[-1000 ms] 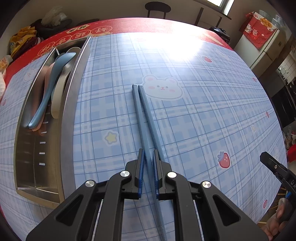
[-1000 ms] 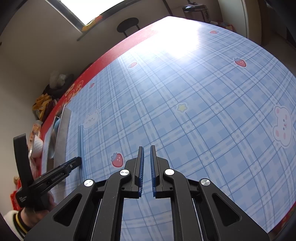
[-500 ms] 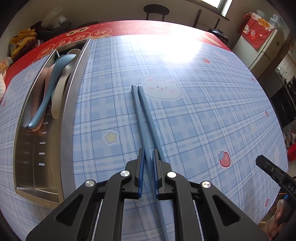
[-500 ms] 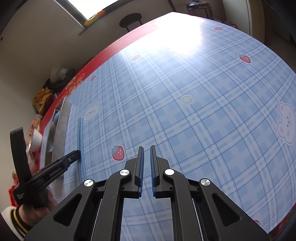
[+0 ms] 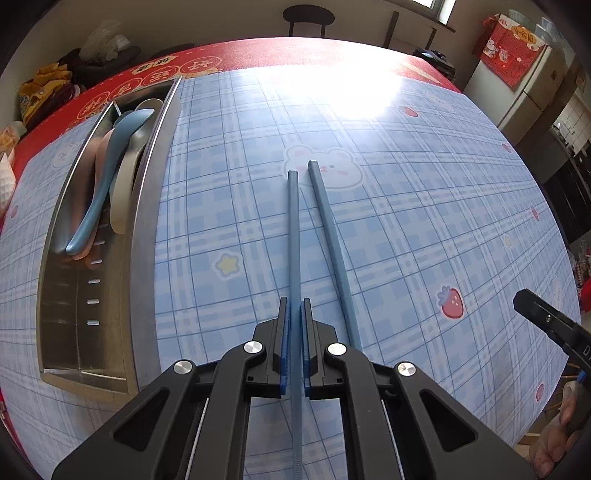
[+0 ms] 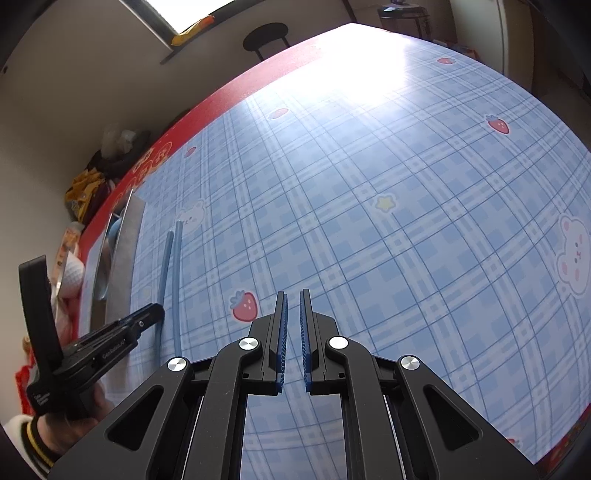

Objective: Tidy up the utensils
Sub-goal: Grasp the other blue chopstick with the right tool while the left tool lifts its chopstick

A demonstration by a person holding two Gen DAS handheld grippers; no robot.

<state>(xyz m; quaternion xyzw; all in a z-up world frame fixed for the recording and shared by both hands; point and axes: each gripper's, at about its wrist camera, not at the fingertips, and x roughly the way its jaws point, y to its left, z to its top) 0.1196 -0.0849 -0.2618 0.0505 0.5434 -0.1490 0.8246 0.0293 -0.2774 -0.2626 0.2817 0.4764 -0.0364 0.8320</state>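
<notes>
Two blue chopsticks are near the middle of the table. My left gripper [image 5: 294, 306] is shut on the left chopstick [image 5: 294, 236], which runs straight ahead between the pads. The other chopstick [image 5: 332, 243] lies on the cloth just to its right, angled apart. A steel tray [image 5: 144, 206] at the left holds a blue spoon [image 5: 107, 177] and pale spoons. My right gripper [image 6: 291, 299] is empty, its pads a narrow gap apart, above bare cloth. Both chopsticks [image 6: 173, 273] and my left gripper [image 6: 147, 314] show at the left in the right wrist view.
The table has a blue plaid cloth [image 5: 406, 184] with a red border at the far side. A black stool [image 5: 308, 16] stands beyond the table. Bags and clutter [image 5: 48, 85] sit off the far left corner. My right gripper [image 5: 546, 325] shows at the right edge.
My left gripper has shifted left with one chopstick, so the two chopsticks that lay side by side now stand apart. The right gripper has barely moved.
</notes>
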